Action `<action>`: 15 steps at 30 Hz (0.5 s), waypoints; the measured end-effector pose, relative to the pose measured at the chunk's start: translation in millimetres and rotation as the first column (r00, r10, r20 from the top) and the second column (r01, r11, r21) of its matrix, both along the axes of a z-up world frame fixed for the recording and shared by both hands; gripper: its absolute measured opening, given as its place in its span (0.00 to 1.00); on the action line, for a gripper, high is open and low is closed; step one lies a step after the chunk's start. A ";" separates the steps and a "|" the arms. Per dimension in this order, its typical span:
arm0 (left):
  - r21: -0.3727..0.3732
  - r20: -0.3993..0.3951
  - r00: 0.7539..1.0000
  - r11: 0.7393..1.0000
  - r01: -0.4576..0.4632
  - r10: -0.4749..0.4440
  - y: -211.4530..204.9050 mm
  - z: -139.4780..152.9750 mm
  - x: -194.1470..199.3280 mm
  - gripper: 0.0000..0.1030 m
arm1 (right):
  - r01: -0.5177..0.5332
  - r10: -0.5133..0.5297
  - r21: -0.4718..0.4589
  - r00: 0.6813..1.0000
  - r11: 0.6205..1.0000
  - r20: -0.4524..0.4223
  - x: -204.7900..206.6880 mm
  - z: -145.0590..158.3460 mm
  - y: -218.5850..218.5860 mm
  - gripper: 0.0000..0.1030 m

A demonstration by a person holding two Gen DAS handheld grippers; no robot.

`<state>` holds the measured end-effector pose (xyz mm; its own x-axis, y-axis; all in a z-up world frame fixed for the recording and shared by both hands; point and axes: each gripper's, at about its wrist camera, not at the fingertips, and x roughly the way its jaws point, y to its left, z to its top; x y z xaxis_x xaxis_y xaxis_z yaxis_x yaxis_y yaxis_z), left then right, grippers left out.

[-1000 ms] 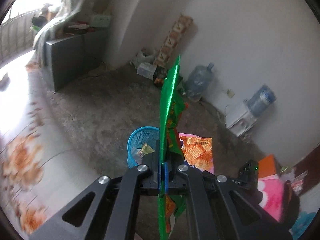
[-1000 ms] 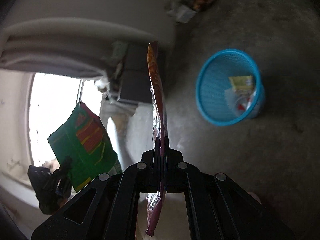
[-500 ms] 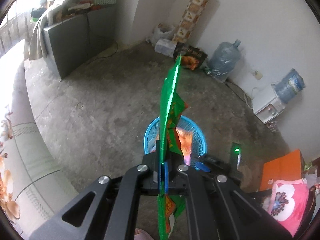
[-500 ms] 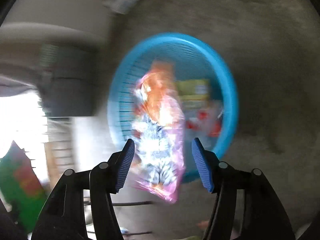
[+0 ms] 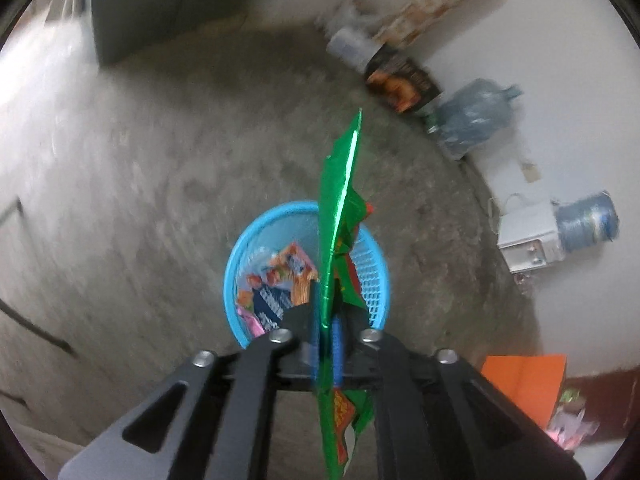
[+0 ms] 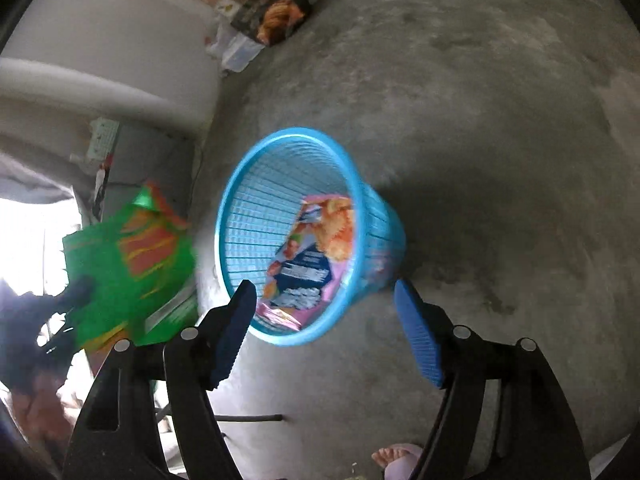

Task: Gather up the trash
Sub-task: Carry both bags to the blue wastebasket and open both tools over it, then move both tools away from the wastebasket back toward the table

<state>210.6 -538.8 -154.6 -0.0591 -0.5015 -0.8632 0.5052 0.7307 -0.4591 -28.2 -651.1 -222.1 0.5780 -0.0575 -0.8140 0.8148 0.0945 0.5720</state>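
Above the blue plastic mesh basket [image 5: 306, 268] at twelve o'clock, the left gripper [image 5: 328, 320], jaws just loosening to release it, has the crinkled green foil snack wrapper [image 5: 338, 216] between them, while the right gripper [image 6: 326, 334], jaws just spreading, gapes empty.

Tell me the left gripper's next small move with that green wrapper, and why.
Probably finish opening the left gripper: its jaws have just been opening, yet the green wrapper still stands between them, above the blue basket. The right gripper is open and empty.

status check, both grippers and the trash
Right gripper open, empty. Left gripper just easing open, green wrapper between jaws above blue basket. Pink wrapper in basket.
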 end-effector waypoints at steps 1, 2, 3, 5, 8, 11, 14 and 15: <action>0.057 -0.027 1.000 0.998 -0.004 0.006 -5.6 -19.0 1.2 0.34 | 0.005 -0.004 0.017 1.000 1.000 -0.016 -8.9 -4.2 1.8 0.67; 0.128 -0.035 0.999 0.992 -0.008 0.013 -8.2 -34.6 1.3 0.46 | 0.009 -0.008 0.027 1.000 1.000 -0.030 -11.8 -6.4 1.7 0.67; 0.156 -0.043 0.999 0.988 -0.013 0.020 -7.3 -42.2 1.6 0.46 | 0.015 -0.013 0.036 0.999 0.999 -0.039 -15.8 -9.6 2.9 0.67; 0.171 -0.075 0.997 0.985 -0.023 0.036 -1.1 -53.4 -0.1 0.47 | 0.015 -0.013 0.046 0.999 0.999 -0.049 -23.1 -13.5 5.3 0.67; 0.205 -0.037 0.999 0.979 -0.019 0.027 7.3 -43.0 -1.9 0.50 | -0.005 0.007 0.039 0.998 0.999 -0.059 -22.7 -13.9 8.6 0.67; 0.214 0.051 0.999 0.977 -0.005 -0.006 16.8 -8.8 -1.0 0.53 | -0.025 0.027 0.036 0.997 0.999 -0.066 -13.3 -12.4 10.4 0.67; 0.168 0.113 0.993 0.986 -0.002 -0.017 29.7 33.1 0.9 0.58 | -0.076 0.075 -0.015 0.995 0.997 -0.059 4.2 -0.6 17.9 0.67; 0.149 0.136 0.991 0.989 -0.002 -0.019 35.6 48.1 -1.0 0.61 | -0.098 0.095 -0.038 0.994 0.994 -0.061 11.8 4.2 19.2 0.67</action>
